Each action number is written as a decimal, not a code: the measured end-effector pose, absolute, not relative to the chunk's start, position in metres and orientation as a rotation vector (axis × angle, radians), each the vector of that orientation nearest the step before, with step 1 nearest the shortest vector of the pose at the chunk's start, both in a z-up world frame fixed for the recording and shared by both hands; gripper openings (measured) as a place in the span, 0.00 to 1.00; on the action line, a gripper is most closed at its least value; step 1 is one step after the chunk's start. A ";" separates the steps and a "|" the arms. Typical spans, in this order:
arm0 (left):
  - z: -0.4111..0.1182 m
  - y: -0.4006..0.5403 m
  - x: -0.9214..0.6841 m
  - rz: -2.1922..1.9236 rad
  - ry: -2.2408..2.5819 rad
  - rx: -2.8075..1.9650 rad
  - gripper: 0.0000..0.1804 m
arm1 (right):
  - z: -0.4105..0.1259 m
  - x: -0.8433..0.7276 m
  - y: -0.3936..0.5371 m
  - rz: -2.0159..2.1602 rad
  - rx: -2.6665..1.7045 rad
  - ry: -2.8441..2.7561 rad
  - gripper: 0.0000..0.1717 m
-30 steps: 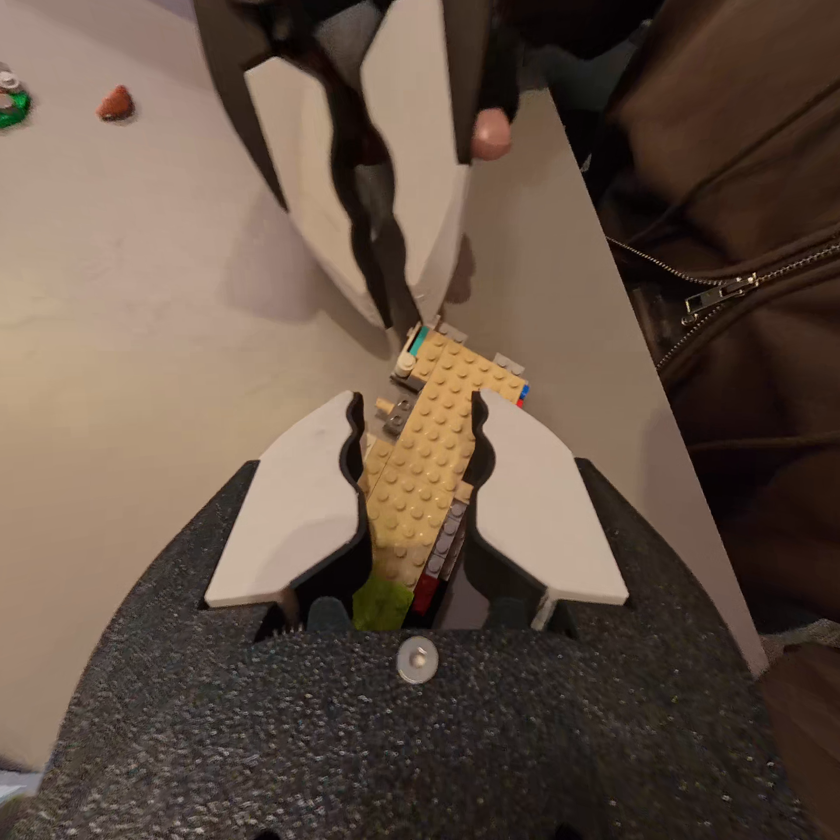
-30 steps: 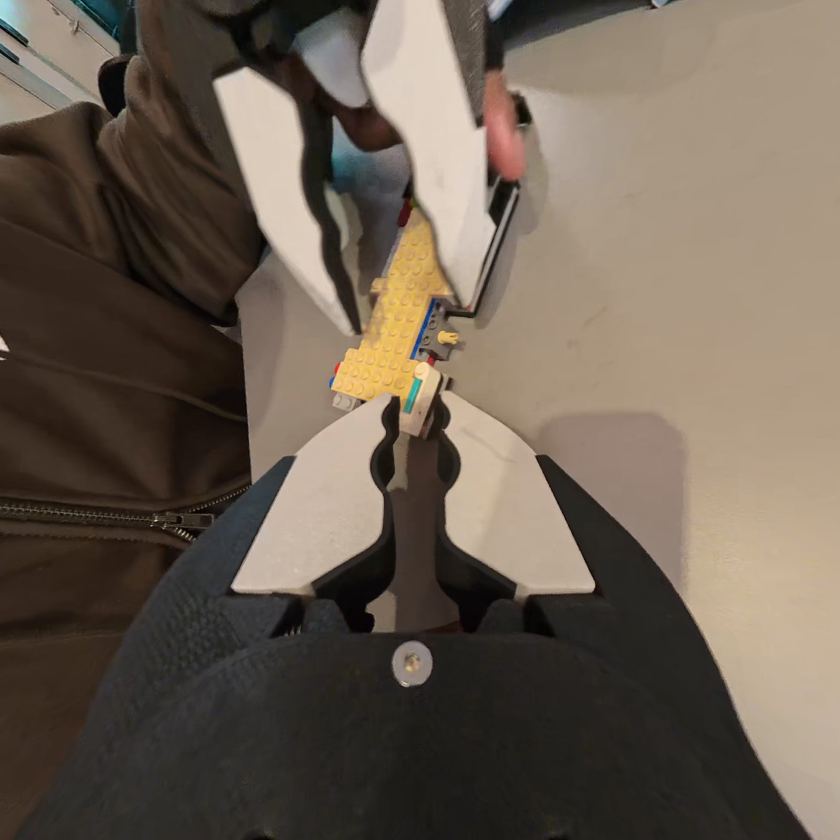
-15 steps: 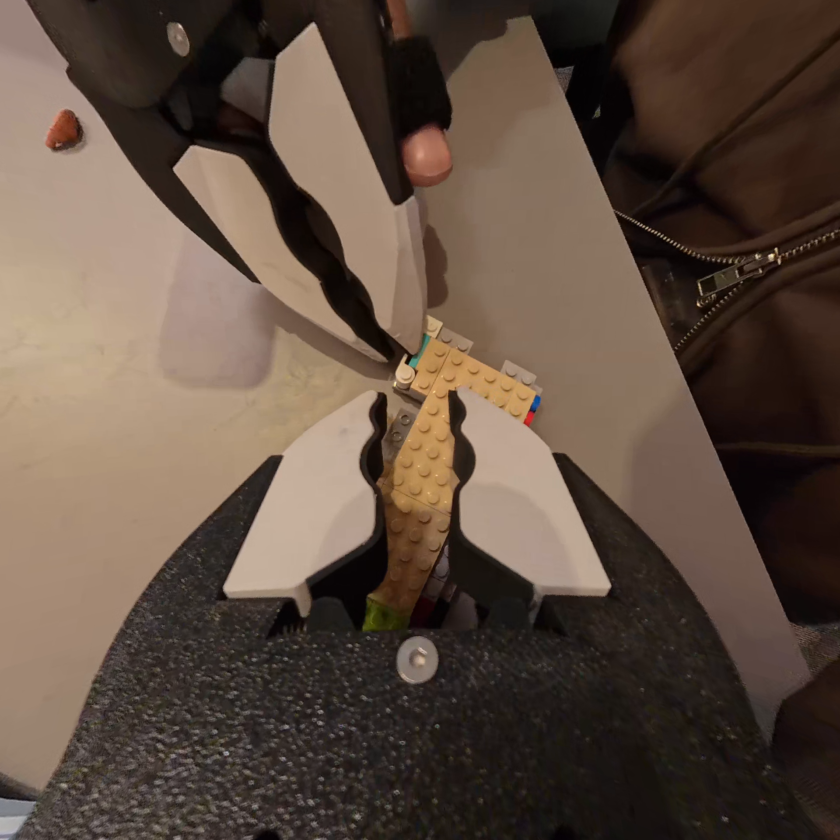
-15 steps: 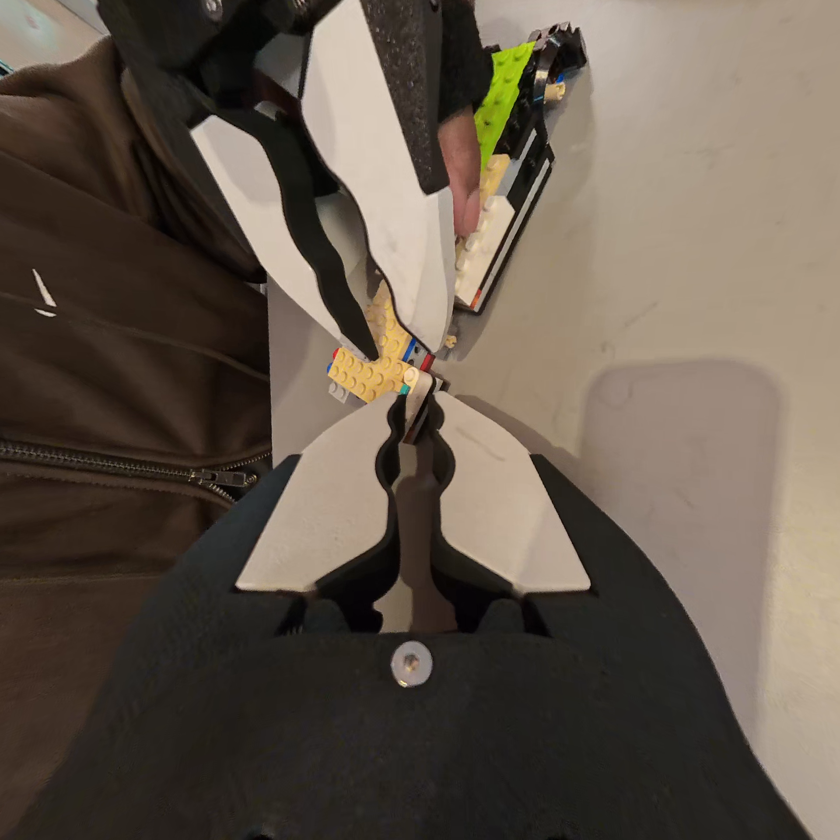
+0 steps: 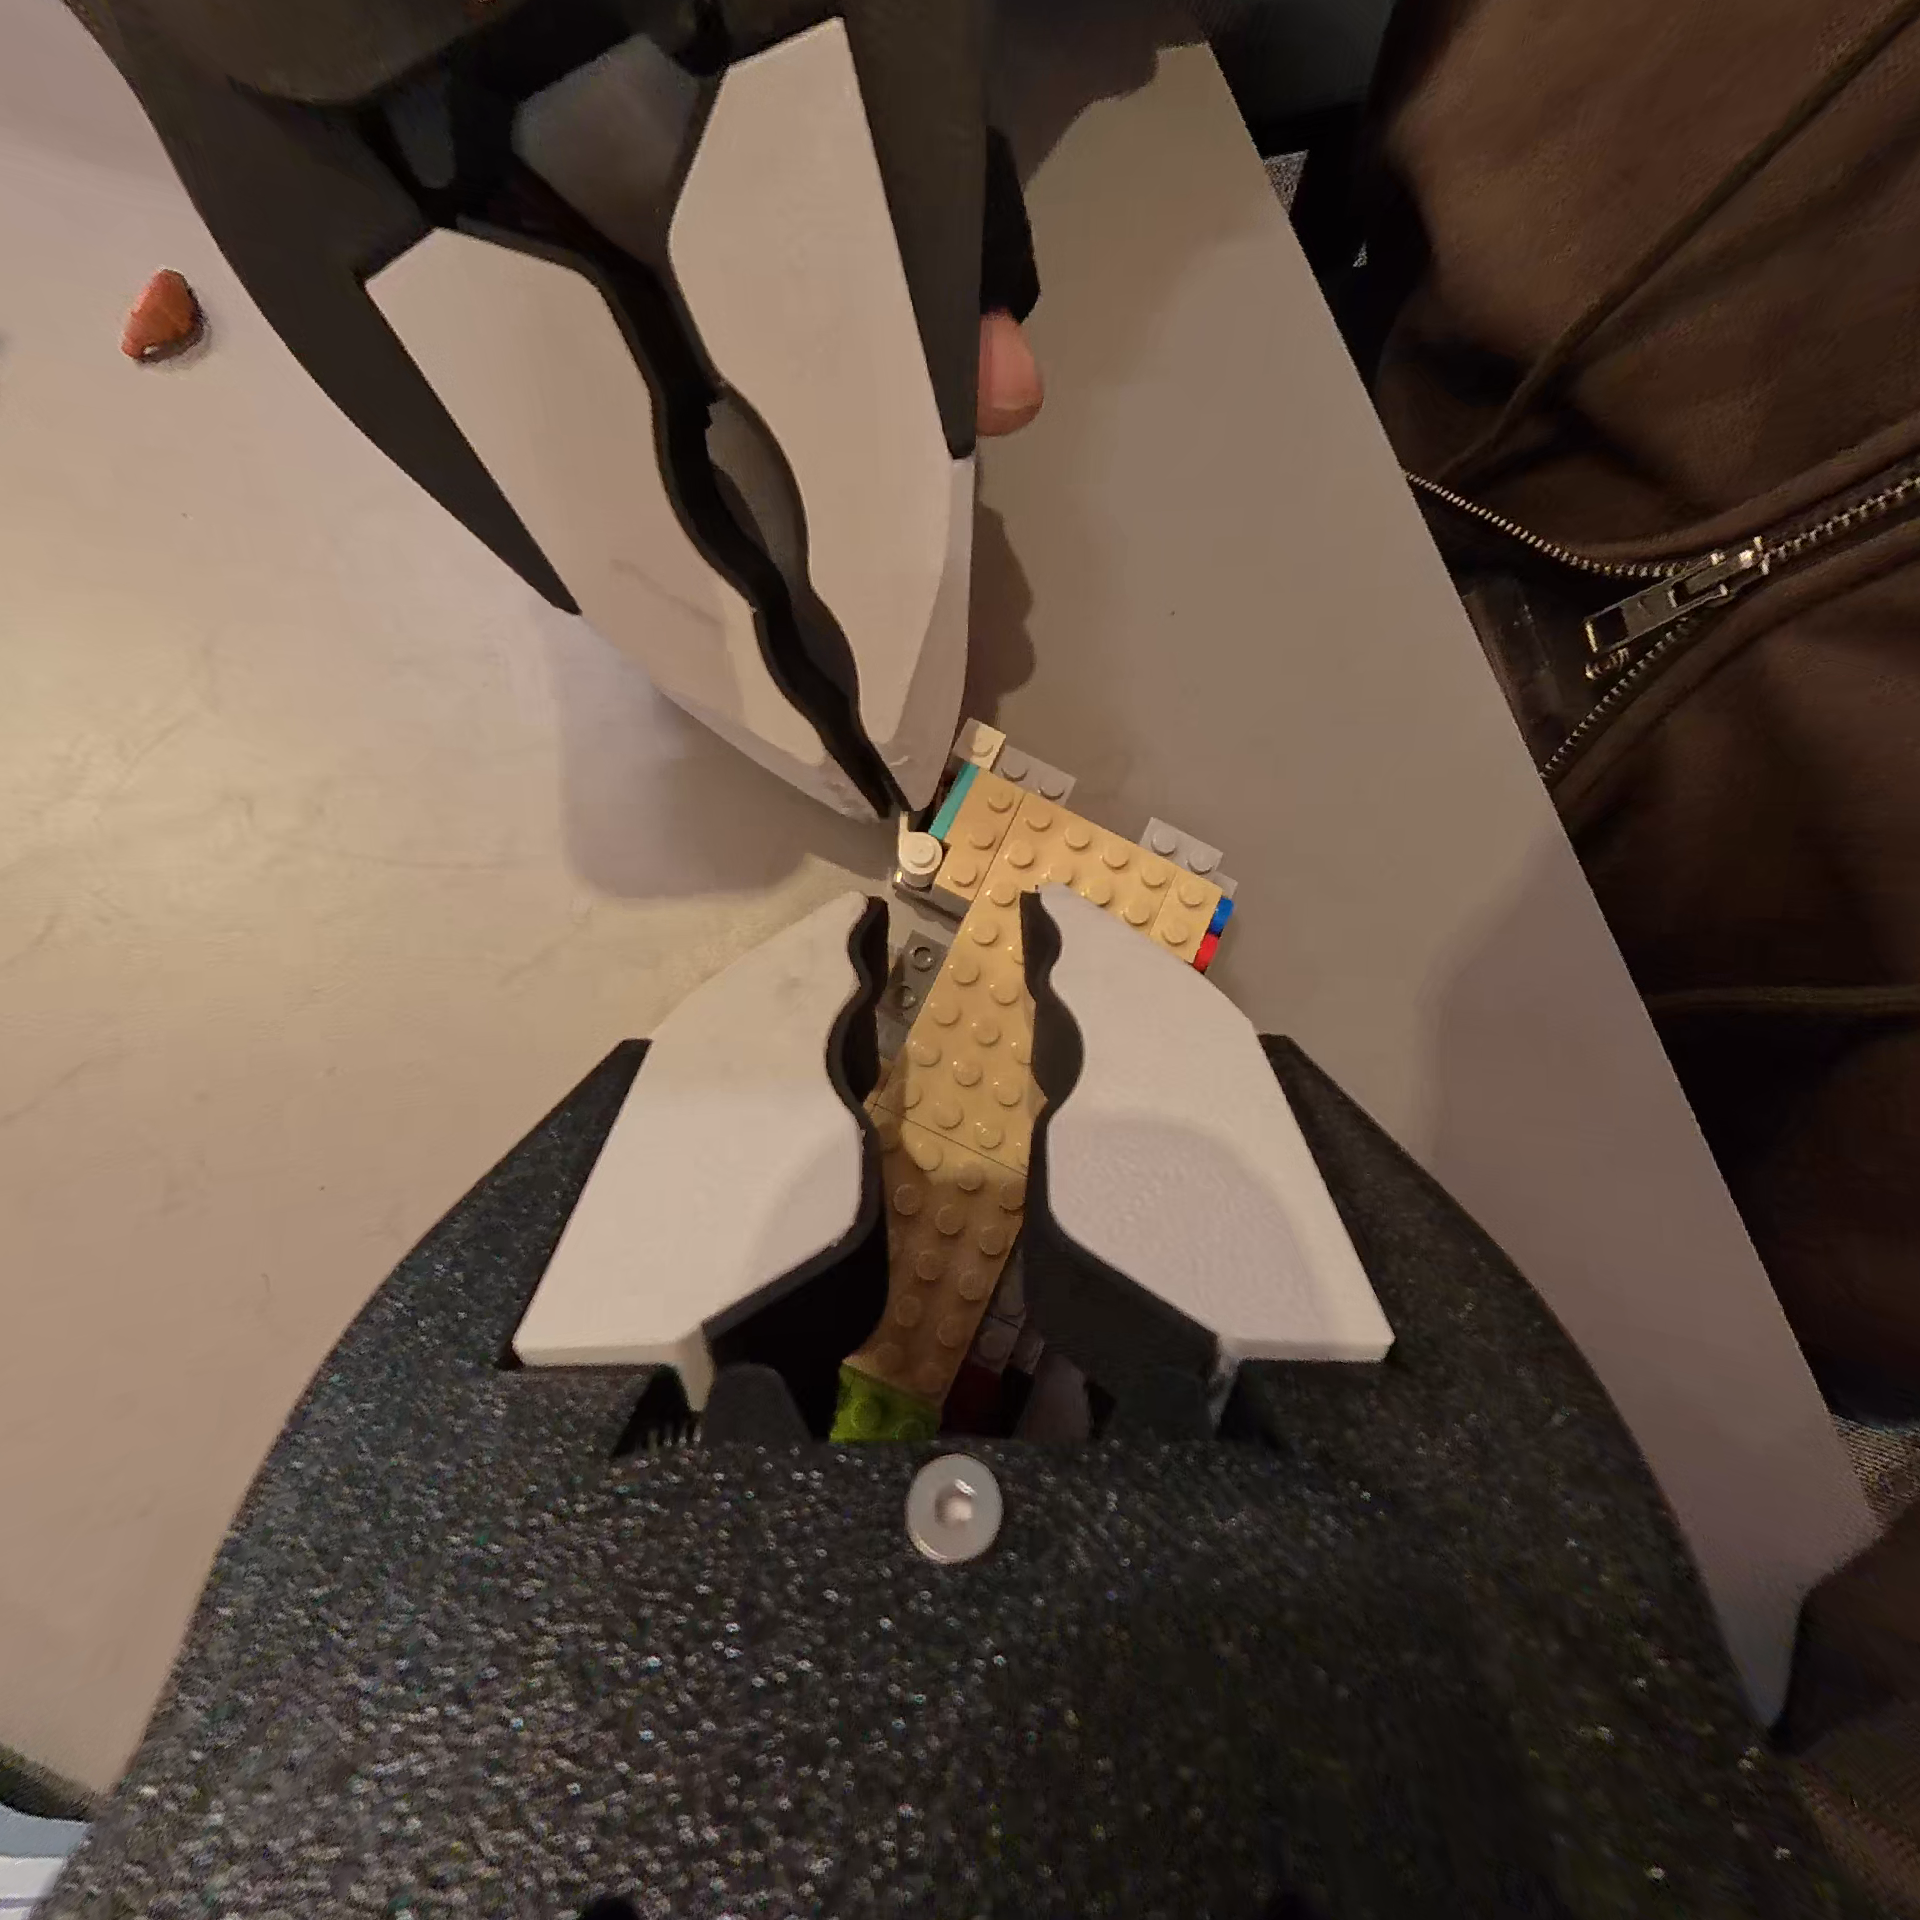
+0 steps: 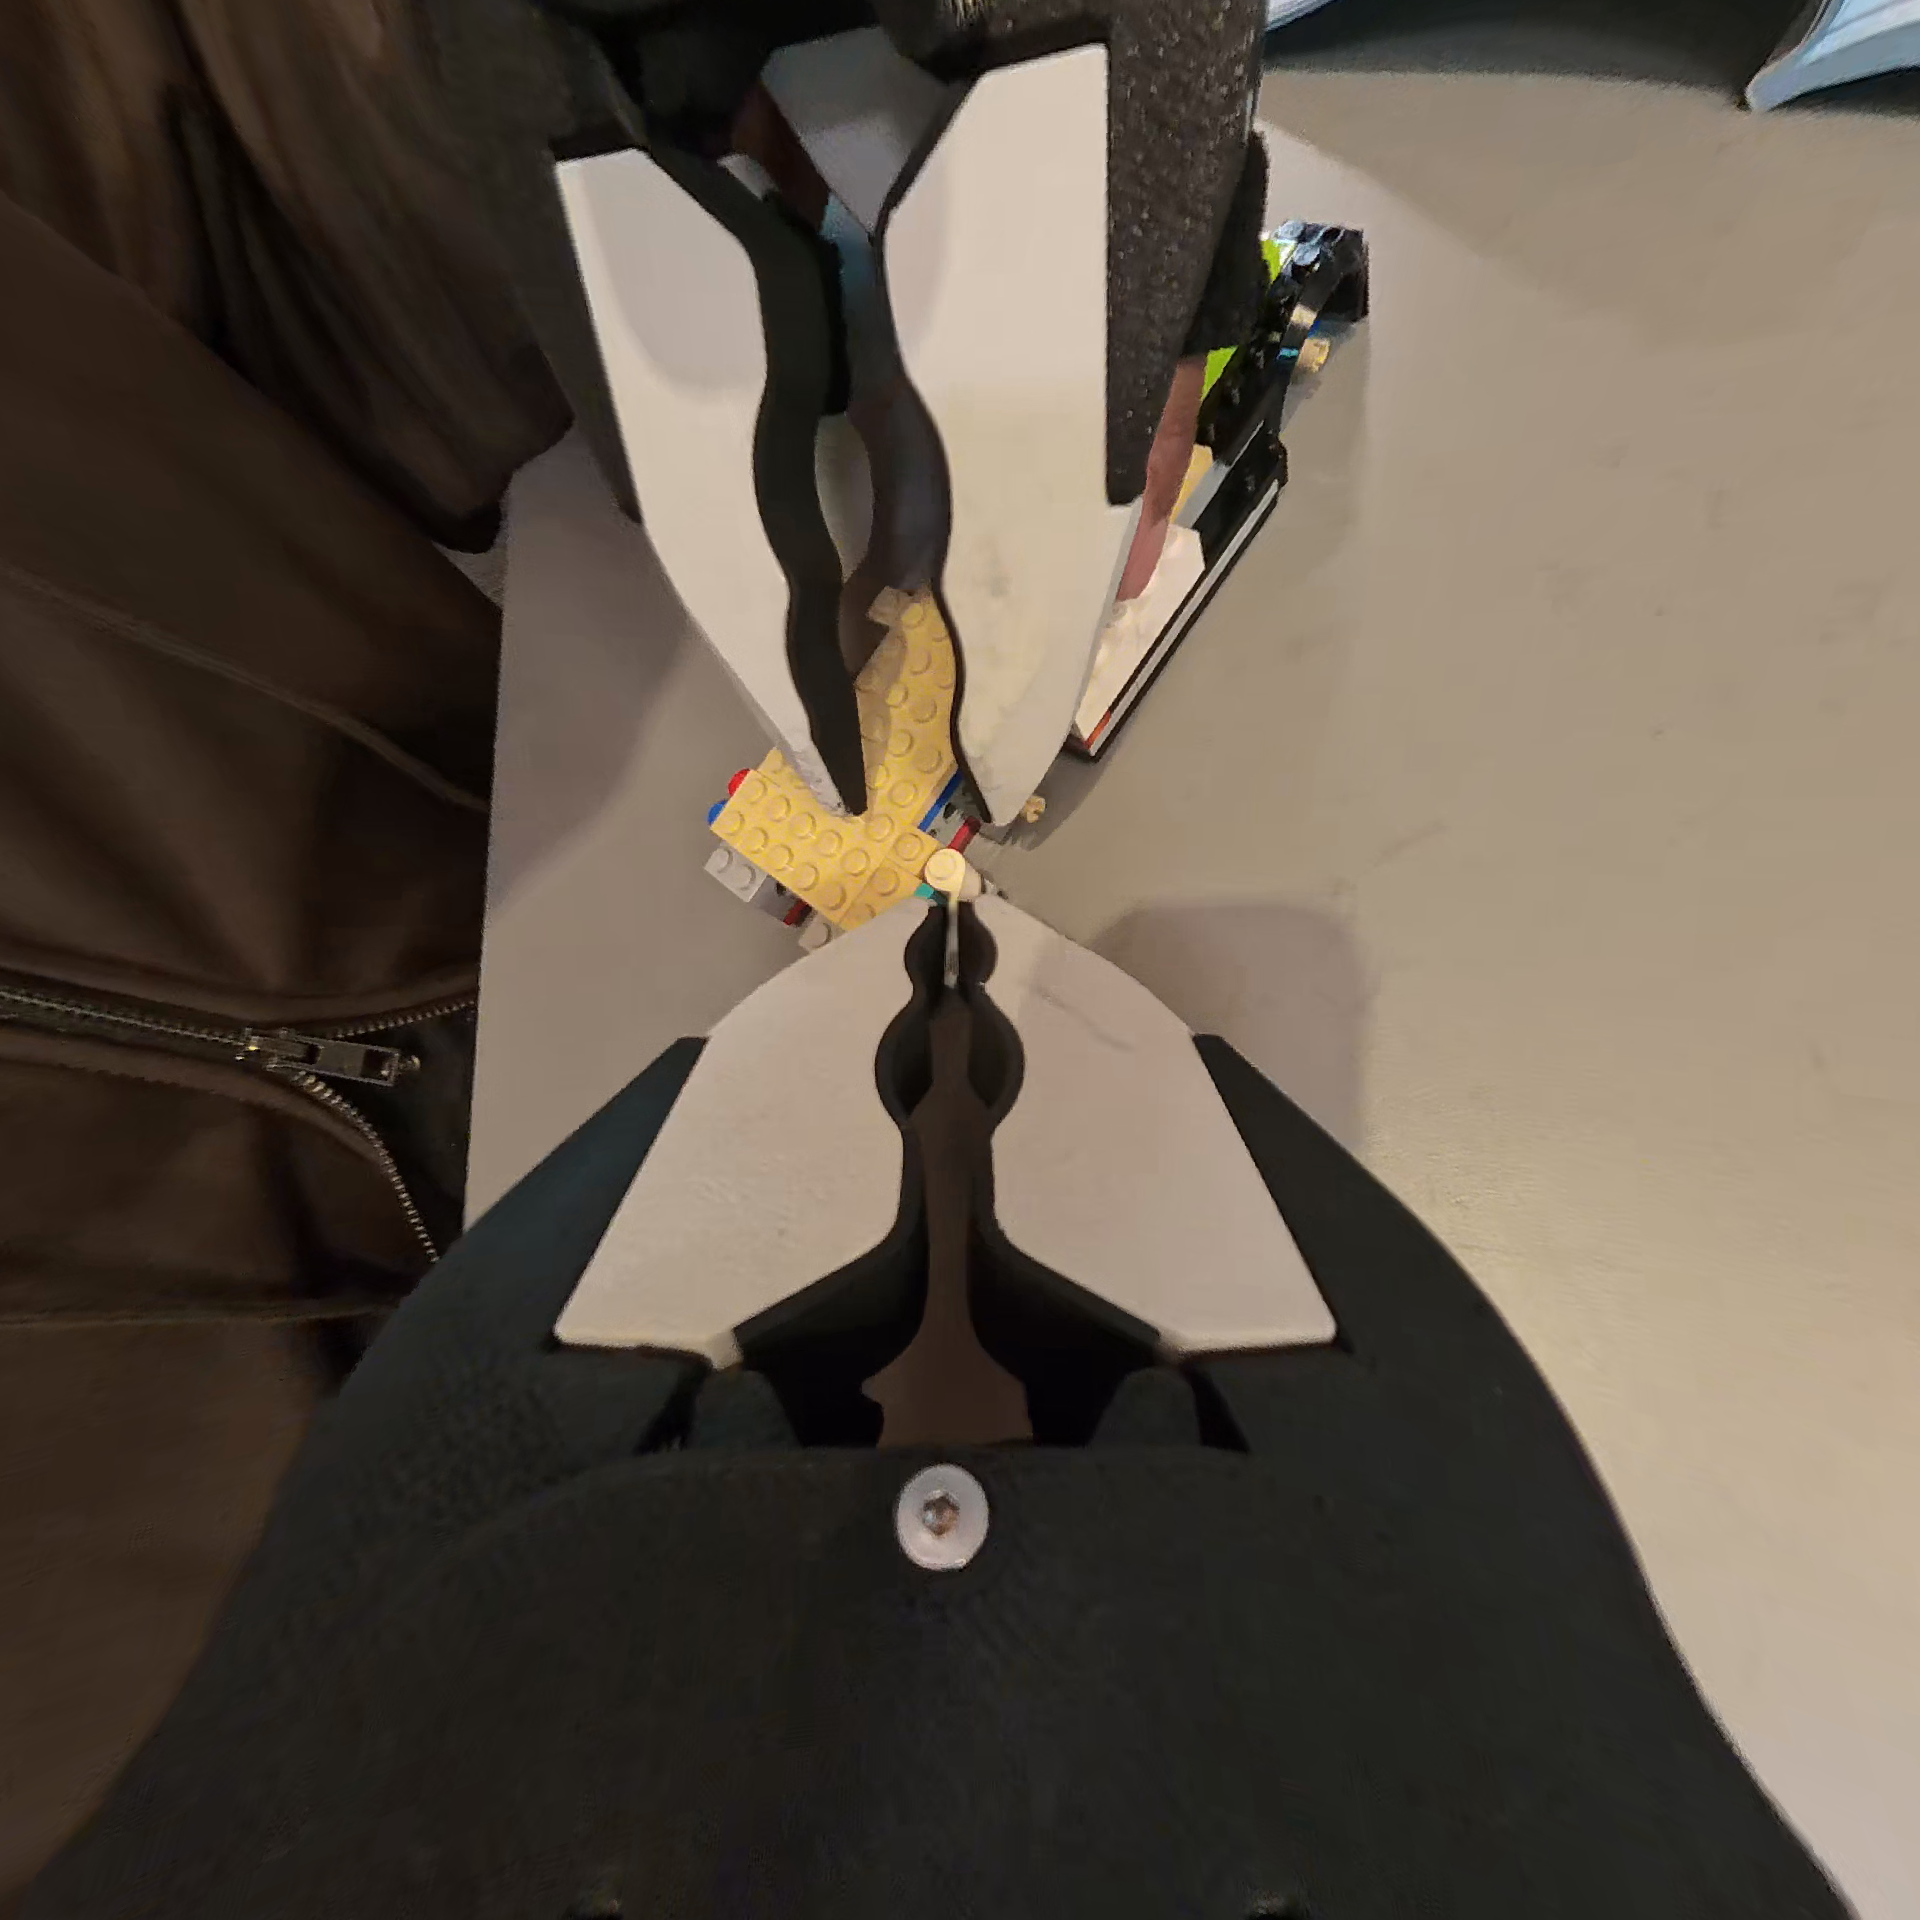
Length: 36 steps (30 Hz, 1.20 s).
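Tan brick model [image 5: 966,1060]: left claw [image 5: 951,914] has narrowed, clamping it; right claw [image 6: 951,920] has closed, pinching white piece [image 6: 945,868] at its 12 o'clock.

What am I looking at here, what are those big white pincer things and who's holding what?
These are two hand-held grippers, each with a camera looking along its own two fingers; a person in a brown zipped jacket works them. One picture is from the left gripper, the other from the right gripper, so each also sees the other one facing it. The left gripper is closed around a tan toy-brick model above a pale table. The right one is pinched shut on a thin white piece at the model's corner, by a round white stud. A small brown piece and another brick build in white, black and lime lie on the table.
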<state>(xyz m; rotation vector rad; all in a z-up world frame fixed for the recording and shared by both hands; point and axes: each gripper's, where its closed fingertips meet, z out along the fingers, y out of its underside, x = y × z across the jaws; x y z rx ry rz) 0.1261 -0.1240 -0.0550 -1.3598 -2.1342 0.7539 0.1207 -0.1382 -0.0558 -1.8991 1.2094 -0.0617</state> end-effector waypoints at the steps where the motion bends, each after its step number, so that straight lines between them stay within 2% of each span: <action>1: -0.055 -0.124 0.127 0.755 -2.134 -1.360 0.14 | -0.056 0.121 -0.139 -0.077 -1.906 1.206 0.02; 8: -0.055 -0.124 0.128 0.756 -2.131 -1.363 0.13 | -0.054 0.123 -0.140 -0.090 -1.902 1.176 0.02; 10: -0.055 -0.123 0.129 0.754 -2.122 -1.376 0.08 | -0.051 0.124 -0.142 -0.100 -1.886 1.169 0.00; 18: -0.055 -0.121 0.129 0.758 -2.114 -1.394 0.09 | -0.049 0.117 -0.130 -0.016 -1.898 1.106 0.10; 25: -0.056 -0.116 0.125 0.757 -2.078 -1.447 0.08 | -0.061 0.119 -0.121 0.078 -1.944 1.116 0.10; 36: -0.057 -0.113 0.125 0.771 -2.052 -1.509 0.04 | -0.060 0.118 -0.107 0.268 -1.837 1.167 0.02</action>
